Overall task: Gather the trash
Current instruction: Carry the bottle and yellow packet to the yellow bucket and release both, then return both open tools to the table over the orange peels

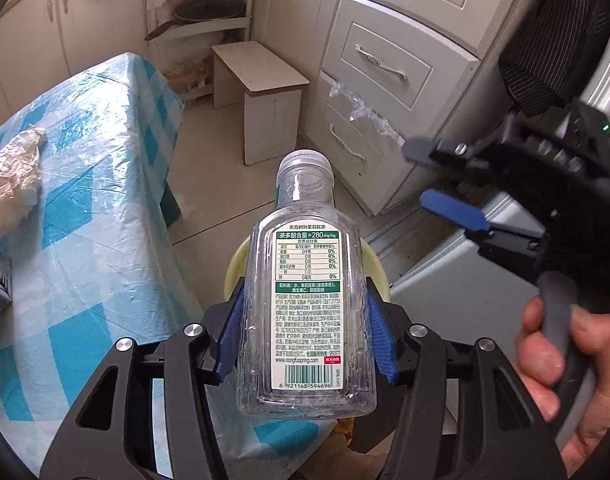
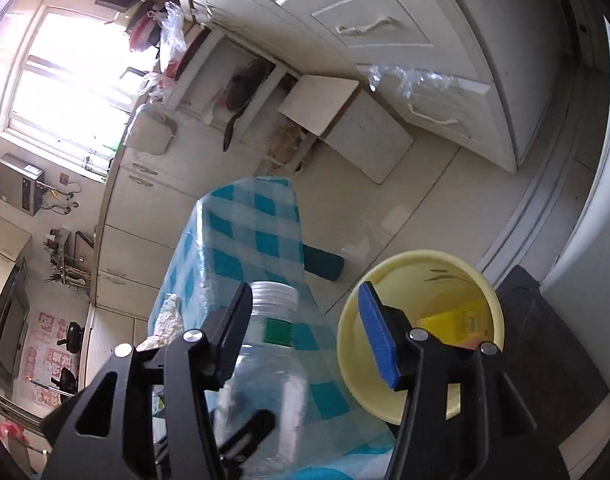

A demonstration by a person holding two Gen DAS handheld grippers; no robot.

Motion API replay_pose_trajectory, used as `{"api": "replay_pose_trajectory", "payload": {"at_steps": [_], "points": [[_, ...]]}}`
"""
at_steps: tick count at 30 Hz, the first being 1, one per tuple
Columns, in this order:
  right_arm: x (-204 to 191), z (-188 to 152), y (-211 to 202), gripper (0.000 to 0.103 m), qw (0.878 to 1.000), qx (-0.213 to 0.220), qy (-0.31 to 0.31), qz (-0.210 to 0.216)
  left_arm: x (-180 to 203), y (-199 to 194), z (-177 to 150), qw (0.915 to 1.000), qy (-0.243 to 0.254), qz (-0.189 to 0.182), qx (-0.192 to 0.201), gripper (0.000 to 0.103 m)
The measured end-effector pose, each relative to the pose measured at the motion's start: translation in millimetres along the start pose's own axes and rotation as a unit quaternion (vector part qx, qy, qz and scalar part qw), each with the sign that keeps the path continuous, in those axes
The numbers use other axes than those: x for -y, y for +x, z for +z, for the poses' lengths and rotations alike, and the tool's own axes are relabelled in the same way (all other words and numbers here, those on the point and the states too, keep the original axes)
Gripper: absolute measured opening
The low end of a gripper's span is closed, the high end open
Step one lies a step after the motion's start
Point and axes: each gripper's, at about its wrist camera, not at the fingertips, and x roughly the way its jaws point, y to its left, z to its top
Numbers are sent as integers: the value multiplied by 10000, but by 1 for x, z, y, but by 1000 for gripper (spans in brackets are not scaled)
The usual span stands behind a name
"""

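Left gripper (image 1: 305, 328): I had it clamped on the empty bottle (image 1: 307, 280), blue pads squeezing the ribbed body from both sides, cap pointing away from me.
Right gripper (image 2: 305, 332): its jaws stood apart with nothing between the pads; in the left wrist view it hung off to the right, near the drawers, the hand (image 1: 565, 364) wrapped round its handle.
Table (image 1: 89, 208): blue checked cloth under clear plastic lay to my left, with a crumpled wad of paper (image 1: 13, 184) still on it, well apart from the bottle.
Yellow bin (image 2: 421, 336): it sat on the floor just beside the table corner, mouth open, some yellow wrappers already inside; in the left wrist view only its rim showed, behind the bottle.
Bottle position: I held it in the air above the bin, label up.
How to do it well: I judged the bottle should be tipped cap-down over the mouth, lowered close, then released, keeping the right gripper clear.
Risk: a slick, light bottle could bounce off the rim.
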Motion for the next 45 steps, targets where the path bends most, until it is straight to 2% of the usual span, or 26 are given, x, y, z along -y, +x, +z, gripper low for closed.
{"api": "replay_pose_trajectory", "payload": {"at_steps": [7, 10, 13, 21, 27, 32, 38, 42, 45], "points": [[-38, 4, -20, 63, 9971, 410, -591, 241, 16, 20, 1, 9996, 181, 176, -121, 55], [-50, 3, -26, 65, 9957, 493, -714, 328, 21, 23, 3, 9995, 234, 191, -113, 60], [-58, 3, -29, 67, 9947, 518, -784, 423, 23, 25, 6, 9995, 227, 166, -125, 62], [-71, 2, -33, 68, 9931, 545, -832, 615, 27, 2, 3, 9993, 311, 204, 18, 66], [-80, -1, -33, 69, 9919, 564, -893, 708, 17, -30, -4, 9980, 436, 401, 199, 72], [-93, -7, -26, 70, 9908, 465, -1026, 746, -9, -62, -13, 9965, 410, 667, 284, 77], [-114, -22, -10, 70, 9884, 208, -1283, 783, -65, -107, -34, 9943, 41, 979, 421, 81], [-130, -38, 5, 70, 9856, -28, -1493, 798, -118, -137, -48, 9890, -525, 1274, 532, 81], [-144, -51, 18, 70, 9820, -248, -1695, 802, -165, -157, -59, 9801, -1155, 1475, 664, 81]]}}
